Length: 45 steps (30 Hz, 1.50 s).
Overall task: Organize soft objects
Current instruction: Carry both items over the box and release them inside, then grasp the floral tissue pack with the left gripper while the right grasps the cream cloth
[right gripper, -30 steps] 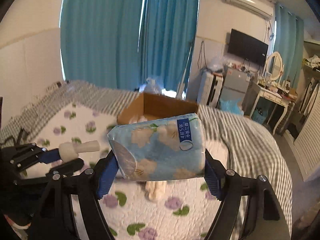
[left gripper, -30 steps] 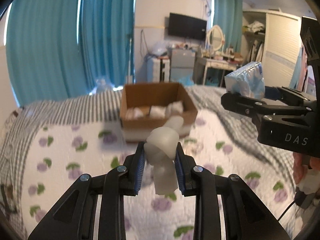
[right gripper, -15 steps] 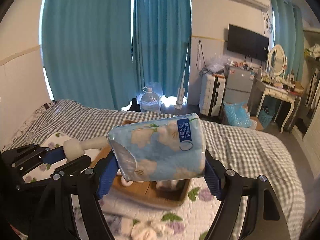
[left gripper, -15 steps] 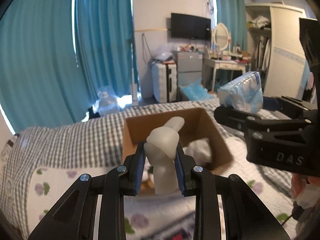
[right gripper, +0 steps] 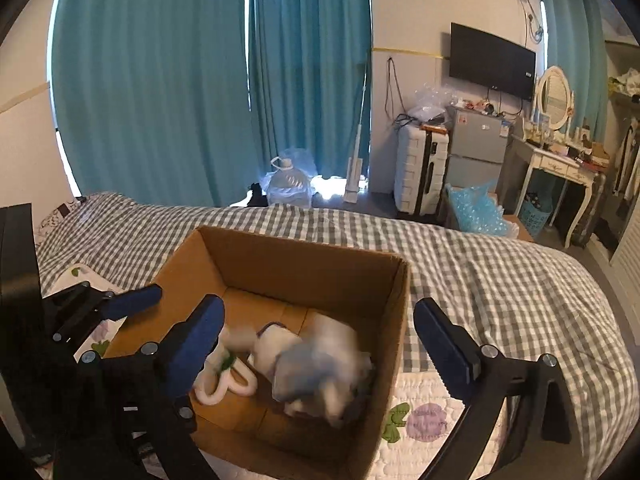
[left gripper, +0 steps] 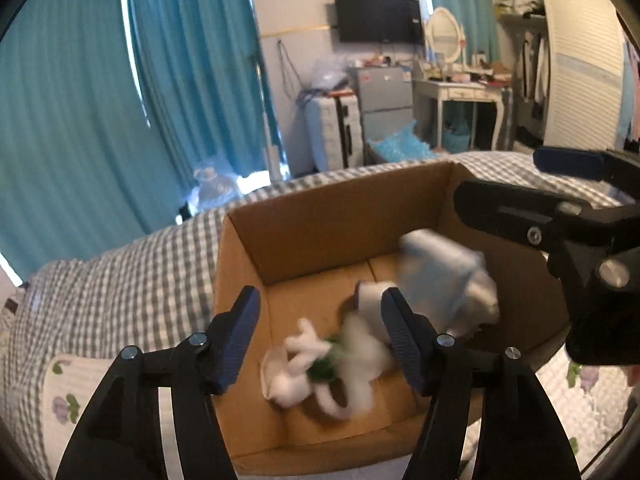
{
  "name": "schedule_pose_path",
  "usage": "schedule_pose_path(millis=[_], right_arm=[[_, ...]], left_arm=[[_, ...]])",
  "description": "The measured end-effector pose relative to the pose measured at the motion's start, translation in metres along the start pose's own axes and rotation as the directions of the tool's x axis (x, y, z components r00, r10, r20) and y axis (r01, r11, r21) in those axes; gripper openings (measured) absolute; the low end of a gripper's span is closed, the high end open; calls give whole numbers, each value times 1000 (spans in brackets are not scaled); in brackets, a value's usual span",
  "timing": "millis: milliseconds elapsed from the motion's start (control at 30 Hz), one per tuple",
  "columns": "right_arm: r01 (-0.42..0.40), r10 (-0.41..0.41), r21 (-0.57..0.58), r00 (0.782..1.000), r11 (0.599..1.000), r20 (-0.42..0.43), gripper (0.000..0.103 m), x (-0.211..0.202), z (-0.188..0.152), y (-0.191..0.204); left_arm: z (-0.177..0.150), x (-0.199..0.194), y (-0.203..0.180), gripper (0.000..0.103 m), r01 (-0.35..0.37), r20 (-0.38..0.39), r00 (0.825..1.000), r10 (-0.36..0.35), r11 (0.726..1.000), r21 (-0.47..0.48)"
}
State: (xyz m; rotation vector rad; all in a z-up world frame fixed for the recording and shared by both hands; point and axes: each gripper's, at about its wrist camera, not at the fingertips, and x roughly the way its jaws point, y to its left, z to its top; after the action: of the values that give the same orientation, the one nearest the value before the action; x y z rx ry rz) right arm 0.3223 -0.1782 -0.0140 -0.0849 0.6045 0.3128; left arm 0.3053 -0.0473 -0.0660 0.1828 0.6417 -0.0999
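An open cardboard box (left gripper: 320, 220) (right gripper: 304, 256) sits on the bed. Inside lie several white soft items (left gripper: 316, 364) (right gripper: 224, 384) and a blue tissue pack (left gripper: 436, 276) (right gripper: 316, 364), blurred by motion. My left gripper (left gripper: 320, 332) is open and empty above the box's near left part; it also shows in the right wrist view (right gripper: 132, 304). My right gripper (right gripper: 316, 344) is open and empty above the box's right side; one of its fingers (left gripper: 516, 212) shows in the left wrist view.
The bed has a grey checked blanket (right gripper: 480, 264) and a white floral quilt (right gripper: 432, 420). Beyond the bed stand teal curtains (right gripper: 160, 80), a water jug (right gripper: 288, 184), a white suitcase (right gripper: 420, 172), a small fridge (right gripper: 476, 148) and a dressing table (right gripper: 560, 160).
Both grippers moved over the box and opened. The white soft item left my left gripper and the blue tissue pack left my right gripper; both are now inside the box.
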Motion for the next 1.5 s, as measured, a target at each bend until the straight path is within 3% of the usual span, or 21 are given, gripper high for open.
schedule_pose_path(millis=[167, 367, 567, 633, 700, 867, 967, 1100, 1267, 1367, 1500], right_arm=[[14, -13, -2, 1000, 1000, 27, 97, -37, 6, 3], [42, -40, -21, 995, 999, 91, 97, -123, 27, 7], [57, -51, -30, 983, 998, 178, 100, -224, 45, 18], [57, -49, -34, 978, 998, 201, 101, -254, 47, 21], [73, -62, -37, 968, 997, 242, 101, -287, 46, 28], [76, -62, -51, 970, 996, 235, 101, -323, 30, 40], [65, -52, -57, 978, 996, 203, 101, -323, 6, 46], [65, -55, -66, 989, 996, 140, 101, -301, -36, 51], [32, -33, -39, 999, 999, -26, 101, -231, -94, 49], [27, -30, -24, 990, 999, -137, 101, -184, -124, 43], [2, 1, 11, 969, 1000, -246, 98, -125, -158, 38]], left_arm=[[6, -26, 5, 64, -19, 16, 1000, 19, 1000, -17], [24, -106, 16, 64, -27, 101, 994, 31, 999, -44], [42, -209, 24, 64, -16, 257, 966, 31, 998, -59], [43, -243, 26, 78, -10, 308, 951, 29, 998, -63], [39, -272, 30, 78, 8, 352, 936, 17, 997, -70], [24, -297, 36, 78, 56, 343, 939, -32, 997, -61], [4, -294, 39, 78, 75, 321, 945, -56, 996, -47], [-30, -270, 37, 78, 99, 232, 968, -92, 995, -21], [-79, -211, 25, 78, 99, 101, 990, -101, 995, 26], [-107, -168, 21, 78, 167, 2, 986, -168, 986, 4], [-131, -129, 15, 78, 206, -59, 977, -207, 978, -7]])
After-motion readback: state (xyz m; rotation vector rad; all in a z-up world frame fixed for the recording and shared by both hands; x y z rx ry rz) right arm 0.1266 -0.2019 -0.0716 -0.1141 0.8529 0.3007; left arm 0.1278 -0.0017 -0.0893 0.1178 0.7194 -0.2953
